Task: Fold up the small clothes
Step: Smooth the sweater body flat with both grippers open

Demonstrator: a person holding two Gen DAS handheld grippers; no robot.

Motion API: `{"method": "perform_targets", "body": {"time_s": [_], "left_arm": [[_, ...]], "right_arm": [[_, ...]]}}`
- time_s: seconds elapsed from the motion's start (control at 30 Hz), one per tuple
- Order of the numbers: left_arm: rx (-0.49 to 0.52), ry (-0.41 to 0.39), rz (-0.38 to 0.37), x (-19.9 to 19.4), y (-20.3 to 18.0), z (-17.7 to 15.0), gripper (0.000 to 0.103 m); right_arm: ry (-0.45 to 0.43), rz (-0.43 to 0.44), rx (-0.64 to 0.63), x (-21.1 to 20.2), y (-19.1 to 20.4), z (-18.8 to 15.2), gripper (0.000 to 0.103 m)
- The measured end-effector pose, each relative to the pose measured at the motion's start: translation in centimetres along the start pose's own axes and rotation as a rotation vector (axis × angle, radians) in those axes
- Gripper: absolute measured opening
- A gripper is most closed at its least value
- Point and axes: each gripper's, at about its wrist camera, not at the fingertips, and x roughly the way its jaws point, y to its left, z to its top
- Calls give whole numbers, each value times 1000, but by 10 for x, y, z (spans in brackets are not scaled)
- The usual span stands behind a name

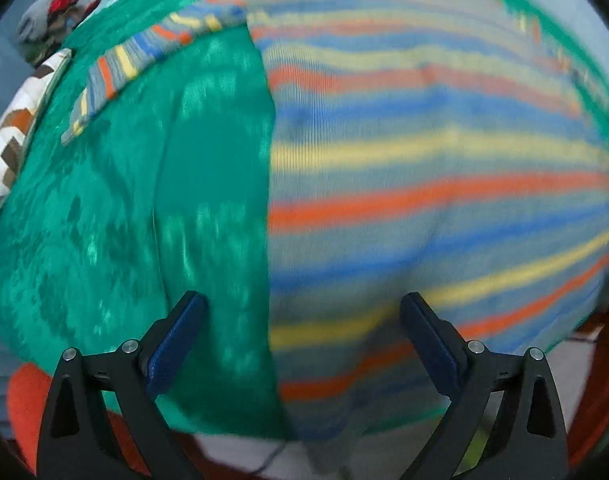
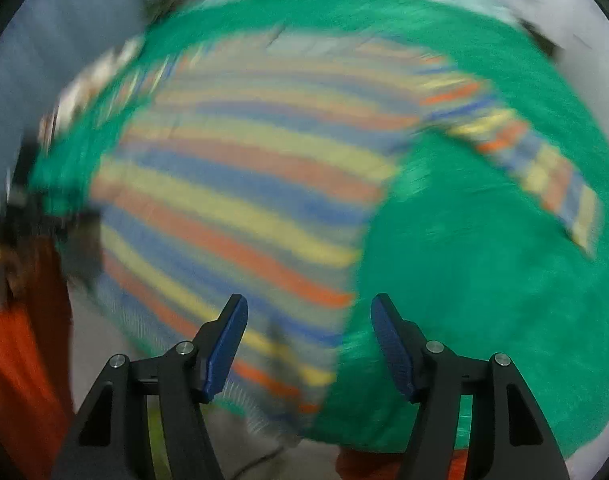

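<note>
Just ahead of both claws, spread flat on a green fuzzy blanket (image 1: 116, 208), lies one small ribbed sweater striped in blue, yellow and orange (image 1: 424, 168), its hem toward the cameras and its neck away, so the long axis of the body runs straight out from the fingers. One left claw (image 1: 302, 344) hangs over the garment's left side edge near the hem, its jaws spread wide with nothing between them: one finger sits over bare blanket, the other over stripes. One right claw (image 2: 308, 346) mirrors it at the right side edge, also spread and empty, though less widely, and it straddles the boundary of sweater and blanket (image 2: 484, 280). Two sleeves show, one per view: the left sleeve (image 1: 124, 68) angles out and back toward the hem, the right sleeve (image 2: 516, 148) does likewise on its side. Each claw appears about equally near its own hem corner. My judgement is that the fold has not begun and the coming move is a grasp at these edges. Blur hides the finer detail, so whether either fingertip touches cloth I cannot tell.
</note>
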Motion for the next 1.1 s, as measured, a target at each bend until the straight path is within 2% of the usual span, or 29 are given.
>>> {"method": "perform_targets", "body": {"time_s": [0.07,0.17,0.27,0.4,0.53,0.6,0.67,0.73,0.8,0.9,1.1], "left_arm": [[12,42,19,2,1,-8,100],[-19,28,12,-13,10,-11,98],[-68,-55,-57,-39,17,-4,99],[-102,-174,-128,-61,14,19,99],[-123,-249,-133,-52,5,48,99],[-139,-239,-140,-42,4,50,99],[-158,-189,-140,-18,3,44,99],[-167,-154,-146,-1,1,33,99],[-143,-198,-136,0,-2,23,102],[-128,-180,-115,1,-7,24,102],[-134,-182,-129,2,-6,23,103]], "right_arm": [[177,-86,-59,33,8,-13,64],[185,-109,-14,23,0,-22,64],[103,-142,30,-6,-8,-20,64],[-78,-97,110,-40,-12,-7,65],[-239,-44,197,-40,-13,8,66],[-280,-33,211,-31,-10,16,66],[-275,-48,197,-13,-3,18,66],[-227,-61,180,4,2,10,66],[-204,-56,179,16,1,2,68],[-204,-42,195,18,-3,5,72],[-208,-37,204,20,-3,6,73]]}}
